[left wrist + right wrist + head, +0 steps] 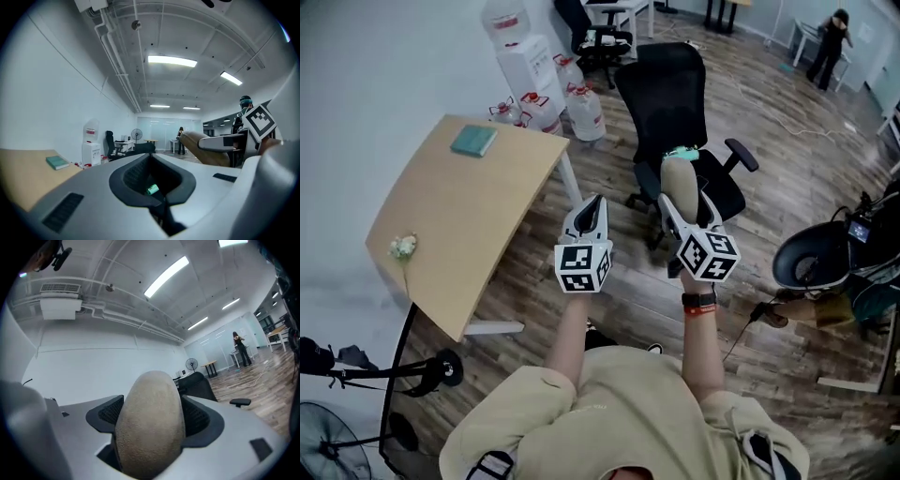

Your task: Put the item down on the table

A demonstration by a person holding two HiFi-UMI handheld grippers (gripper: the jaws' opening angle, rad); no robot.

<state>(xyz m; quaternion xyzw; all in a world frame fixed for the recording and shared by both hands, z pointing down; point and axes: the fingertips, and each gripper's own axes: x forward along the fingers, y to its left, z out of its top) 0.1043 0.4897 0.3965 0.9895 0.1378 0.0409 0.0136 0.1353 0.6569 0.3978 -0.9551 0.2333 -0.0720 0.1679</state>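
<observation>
While level, two tongs: right tongs [686,202] round one tan item [149,427], left tongs [589,214] together, empty.

Tan, rough oval item [679,186] upright, clamped in right hand-held gripper [153,408], well apart from table [459,211].

Reaching both bare forearms forward from the chest, side by side and near each other, elbows bending. Holding the left tool [596,202] level at the end of the left forearm [570,330], pressing its jaws together with nothing between them. Holding the right tool [682,199] level at the end of the right forearm [700,345], just beside the left one, spreading its jaws wide and clamping them on a tan rounded item [150,427]. Turning both marker cubes up toward the head.
</observation>
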